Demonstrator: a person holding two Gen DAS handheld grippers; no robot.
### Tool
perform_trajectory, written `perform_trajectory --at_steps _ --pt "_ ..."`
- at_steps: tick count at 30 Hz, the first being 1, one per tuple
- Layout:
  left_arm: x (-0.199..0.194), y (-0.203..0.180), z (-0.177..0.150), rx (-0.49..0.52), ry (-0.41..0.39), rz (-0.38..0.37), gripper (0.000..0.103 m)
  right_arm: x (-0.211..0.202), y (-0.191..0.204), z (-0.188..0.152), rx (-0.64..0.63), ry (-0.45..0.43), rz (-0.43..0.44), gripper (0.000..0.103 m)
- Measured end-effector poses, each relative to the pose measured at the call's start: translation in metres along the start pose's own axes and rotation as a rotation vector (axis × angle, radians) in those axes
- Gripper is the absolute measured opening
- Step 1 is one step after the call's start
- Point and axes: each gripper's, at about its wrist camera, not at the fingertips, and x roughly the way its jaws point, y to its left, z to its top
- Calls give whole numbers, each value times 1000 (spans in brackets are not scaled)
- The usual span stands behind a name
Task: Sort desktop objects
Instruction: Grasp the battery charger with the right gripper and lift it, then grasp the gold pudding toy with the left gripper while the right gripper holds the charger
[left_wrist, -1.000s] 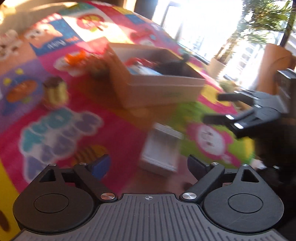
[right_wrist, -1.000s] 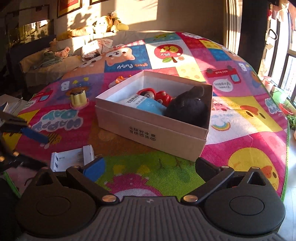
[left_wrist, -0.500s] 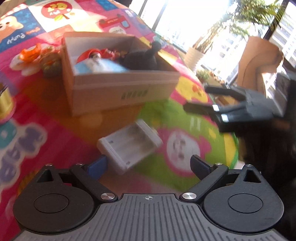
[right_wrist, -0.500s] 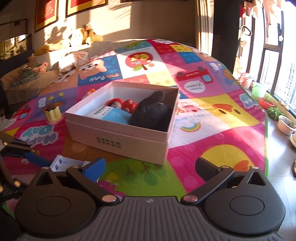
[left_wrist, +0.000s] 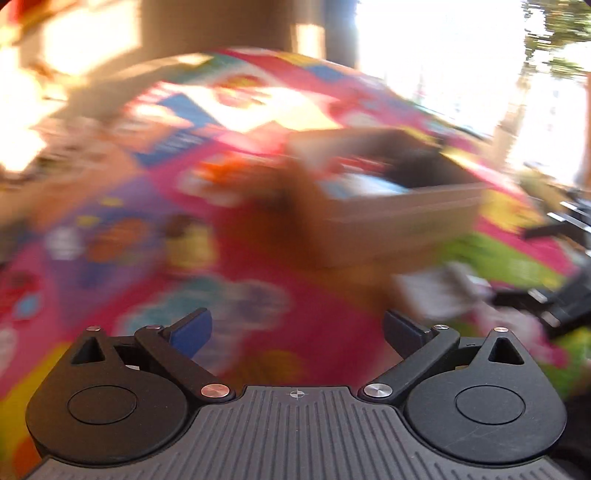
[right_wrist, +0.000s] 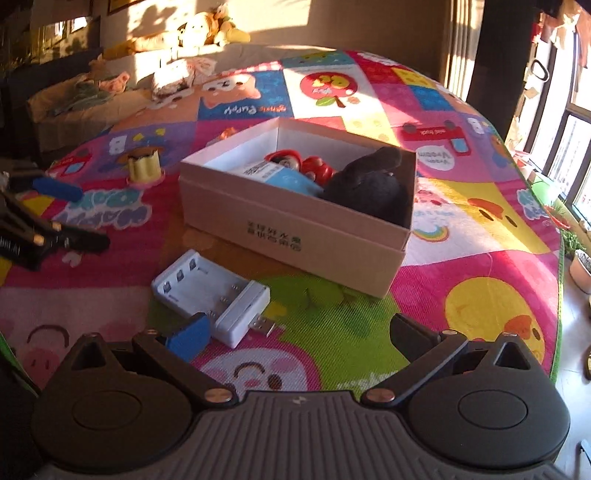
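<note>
A white cardboard box (right_wrist: 295, 225) sits on the colourful mat and holds a black plush toy (right_wrist: 369, 184), a red toy (right_wrist: 314, 166) and a blue-and-white pack (right_wrist: 284, 177). A white battery charger (right_wrist: 214, 291) lies on the mat just ahead of my right gripper (right_wrist: 299, 334), which is open and empty. My left gripper (left_wrist: 297, 328) is open and empty; its view is blurred, with the box (left_wrist: 388, 206) ahead right. The left gripper also shows at the left of the right wrist view (right_wrist: 55, 214). A yellow roll (right_wrist: 144, 166) stands left of the box.
An orange toy (right_wrist: 229, 133) lies behind the box. The mat (right_wrist: 480, 258) ends at the right near floor pots and a window. A sofa with plush toys (right_wrist: 199, 29) lies at the back.
My left gripper has swung left and its view is now heavily blurred. My right gripper has come lower and closer to the charger, which now lies just ahead of its fingers.
</note>
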Motion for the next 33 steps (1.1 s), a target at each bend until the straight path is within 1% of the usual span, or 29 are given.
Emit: perform_trajectory --at_steps 2,3,5,6,7,9,11,12,14,16,17,20,21,22,23,25,30,32,33 --pt "5 12 0 -50 -23 88 102 7 1 1 -2 13 -41 103" --pt "7 17 0 -79 -24 109 102 9 0 2 4 15 -71 103" --pt "13 23 -2 -125 -11 109 102 12 -5 3 13 14 -169 103" --pt "16 25 -2 -140 -3 105 102 12 -7 3 21 14 -194 103" --pt "19 25 -3 -150 4 104 102 10 -11 4 41 12 -187 103" --pt "23 25 -7 -155 17 101 103 6 -16 5 94 13 -105 103" --pt "28 23 -12 -156 35 100 103 5 -12 8 117 23 -24 103" --pt "31 22 -13 -156 45 101 103 7 -7 12 124 36 23 103" --pt "31 22 -13 -161 37 100 103 13 3 18 122 63 93 103" --pt "33 22 -15 -162 43 100 103 20 15 25 105 82 131 103" --pt "33 22 -15 -163 42 100 103 25 22 28 90 98 135 103" --pt "33 22 -15 -163 42 100 103 41 38 34 48 142 74 103" --pt "33 22 -15 -163 43 100 103 46 40 35 47 153 69 103" --pt "33 22 -14 -164 43 99 103 48 40 36 63 146 79 103" --pt "32 22 -14 -166 42 97 103 48 41 36 67 149 91 100" --pt "32 22 -14 -167 42 96 103 44 41 36 55 135 101 92" --pt "31 24 -14 -179 32 84 103 27 29 28 37 97 92 91" --pt "27 29 -13 -204 -9 59 103 18 21 24 46 84 70 91" --pt "25 32 -12 -211 -42 53 103 15 14 23 59 80 59 91"
